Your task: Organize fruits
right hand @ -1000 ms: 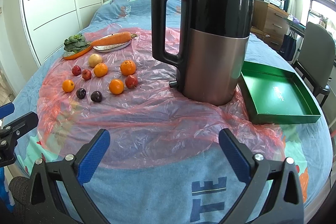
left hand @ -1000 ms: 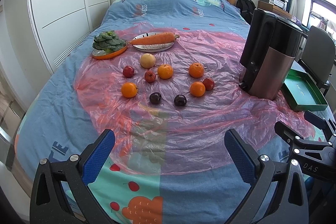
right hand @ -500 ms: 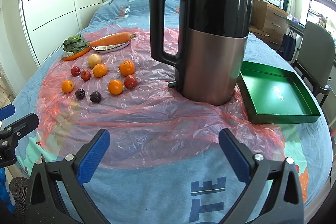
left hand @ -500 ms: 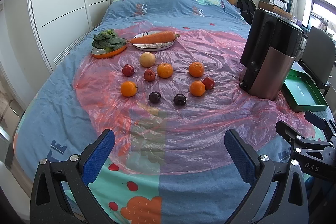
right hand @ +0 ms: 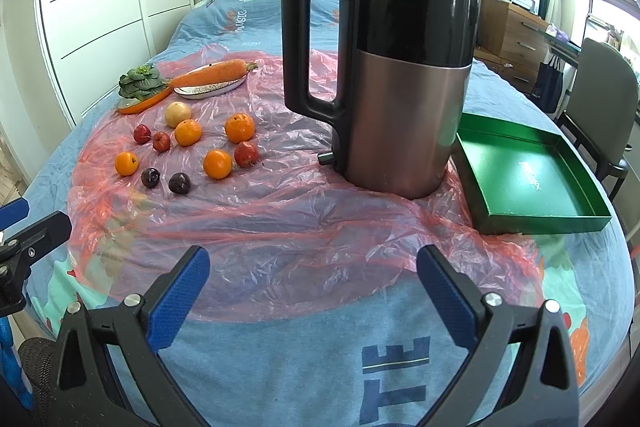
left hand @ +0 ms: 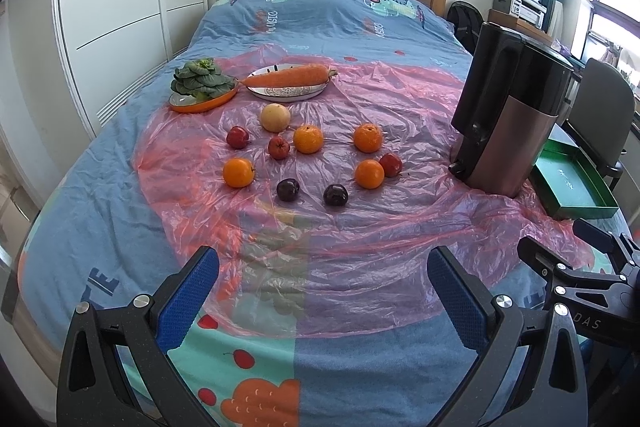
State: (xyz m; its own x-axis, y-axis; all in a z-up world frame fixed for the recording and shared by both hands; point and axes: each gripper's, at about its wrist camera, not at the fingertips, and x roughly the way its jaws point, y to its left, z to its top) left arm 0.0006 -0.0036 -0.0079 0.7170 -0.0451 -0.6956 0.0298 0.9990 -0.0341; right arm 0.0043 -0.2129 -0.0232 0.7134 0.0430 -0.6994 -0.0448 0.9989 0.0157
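the fruits lie loose on a pink plastic sheet (left hand: 360, 227) spread over the bed (left hand: 100, 211), well ahead of both grippers. from the left: small red fruits (left hand: 237, 137), an orange (left hand: 238, 172), a pale pear (left hand: 275, 117), two dark plums (left hand: 288, 189), more oranges (left hand: 368, 137), then the kettle (right hand: 400, 87) and the empty green tray (right hand: 532, 179) at the far right.

the left gripper (left hand: 323, 291) hangs wide and empty; so does the right gripper (right hand: 313, 281).

likely handling: all are light, round and apt to roll on the slick, crinkly film. oranges look firm enough to pinch across the middle. plums seem softer and smooth-skinned, so a gentle squeeze at the widest girth. the pear is the biggest and needs nearly the full opening.
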